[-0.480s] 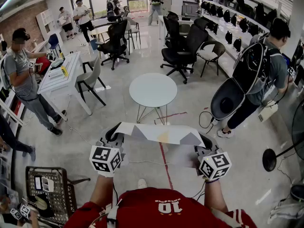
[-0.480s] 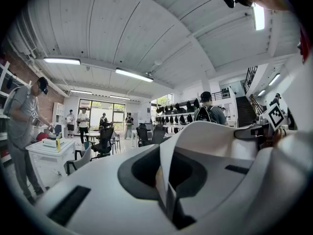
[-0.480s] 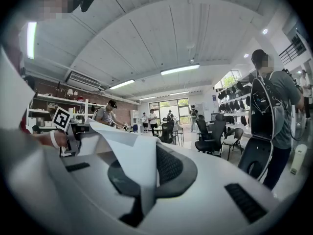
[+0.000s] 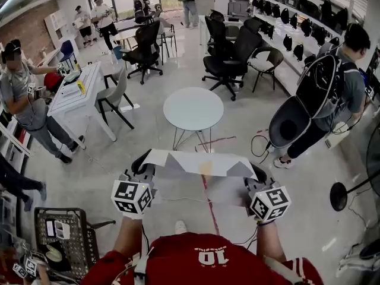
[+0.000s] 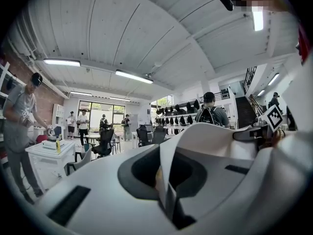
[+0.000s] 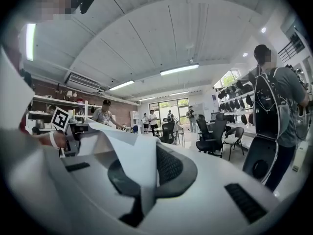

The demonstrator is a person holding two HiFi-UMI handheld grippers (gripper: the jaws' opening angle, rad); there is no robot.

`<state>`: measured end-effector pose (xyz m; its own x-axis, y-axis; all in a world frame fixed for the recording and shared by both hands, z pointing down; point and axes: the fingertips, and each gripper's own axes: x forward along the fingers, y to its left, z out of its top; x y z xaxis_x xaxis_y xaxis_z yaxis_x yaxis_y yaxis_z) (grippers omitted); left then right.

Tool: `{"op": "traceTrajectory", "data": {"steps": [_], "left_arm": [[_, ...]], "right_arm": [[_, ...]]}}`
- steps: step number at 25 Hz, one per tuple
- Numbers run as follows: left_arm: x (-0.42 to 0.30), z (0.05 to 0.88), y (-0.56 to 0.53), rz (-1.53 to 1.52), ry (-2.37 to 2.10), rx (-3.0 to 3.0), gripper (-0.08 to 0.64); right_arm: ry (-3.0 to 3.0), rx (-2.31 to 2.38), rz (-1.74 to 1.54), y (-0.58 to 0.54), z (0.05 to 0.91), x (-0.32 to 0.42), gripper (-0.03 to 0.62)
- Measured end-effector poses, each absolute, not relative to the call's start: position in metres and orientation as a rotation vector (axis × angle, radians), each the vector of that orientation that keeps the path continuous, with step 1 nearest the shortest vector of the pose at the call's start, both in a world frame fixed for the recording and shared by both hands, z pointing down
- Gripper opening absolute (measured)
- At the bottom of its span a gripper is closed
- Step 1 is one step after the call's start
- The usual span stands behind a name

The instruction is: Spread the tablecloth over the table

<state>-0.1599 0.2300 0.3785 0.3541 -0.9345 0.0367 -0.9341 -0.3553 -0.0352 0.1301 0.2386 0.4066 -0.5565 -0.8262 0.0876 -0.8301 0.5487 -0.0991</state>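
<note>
A white tablecloth (image 4: 199, 164) hangs stretched level between my two grippers, in front of my chest. My left gripper (image 4: 142, 170) is shut on its left edge, and in the left gripper view the cloth (image 5: 205, 141) runs pinched out of the closed jaws (image 5: 168, 202). My right gripper (image 4: 256, 176) is shut on the right edge; in the right gripper view a fold of cloth (image 6: 129, 153) rises from between the jaws (image 6: 142, 202). The round white table (image 4: 193, 108) stands on the floor ahead of the cloth, bare and a short way off.
Black office chairs (image 4: 228, 55) stand beyond the table. A person with a backpack (image 4: 332, 94) stands at the right, near a floor fan (image 4: 341, 196). A white desk (image 4: 74, 97) and a person are at the left. A wire basket (image 4: 62, 239) sits low left.
The grippers and the cloth stand as before. The bystander at the left has shifted slightly further left.
</note>
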Motion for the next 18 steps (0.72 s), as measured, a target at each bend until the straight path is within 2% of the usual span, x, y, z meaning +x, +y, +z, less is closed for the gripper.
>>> {"op": "traceTrajectory", "data": {"steps": [18], "left_arm": [[-0.159, 0.386, 0.205, -0.058, 1.728, -2.642, 0.009]], "right_arm": [[-2.747, 1.588, 0.212, 0.228, 0.406, 0.131, 0.015]]}}
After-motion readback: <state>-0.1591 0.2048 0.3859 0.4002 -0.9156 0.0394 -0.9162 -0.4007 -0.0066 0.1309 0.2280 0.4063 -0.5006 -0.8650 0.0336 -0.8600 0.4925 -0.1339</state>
